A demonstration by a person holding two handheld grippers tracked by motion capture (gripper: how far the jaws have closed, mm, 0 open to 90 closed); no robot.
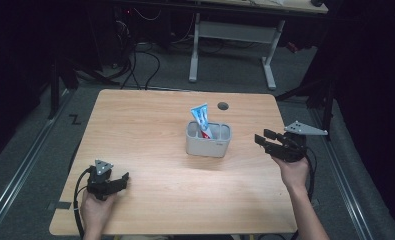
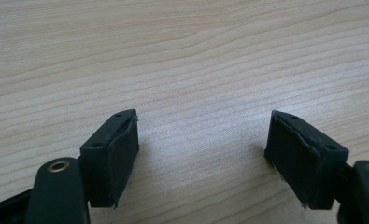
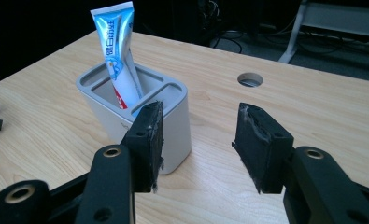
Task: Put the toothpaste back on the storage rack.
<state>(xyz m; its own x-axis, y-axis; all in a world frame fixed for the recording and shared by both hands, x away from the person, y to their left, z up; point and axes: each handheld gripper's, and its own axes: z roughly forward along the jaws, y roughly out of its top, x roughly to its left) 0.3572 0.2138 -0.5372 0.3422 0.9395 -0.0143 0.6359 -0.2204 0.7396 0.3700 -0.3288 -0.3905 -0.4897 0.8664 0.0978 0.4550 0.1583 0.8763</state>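
1. High view: the toothpaste tube [image 1: 201, 120] stands tilted in the grey holder [image 1: 208, 140] at mid-table, its long axis near upright.
2. My right gripper [image 1: 265, 140], jaws apart and empty, is the nearer; the holder lies just to its left.
3. My left gripper [image 1: 121, 179], jaws apart, rests near the front edge of the table [image 1: 150, 120], bare wood all round.

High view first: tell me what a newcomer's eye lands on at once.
The blue and white toothpaste tube stands out, leaning upright in a grey holder near the middle of the wooden table. To the holder's right, the right gripper hangs open above the table, jaws aimed at it. The left gripper rests open at the near left corner.
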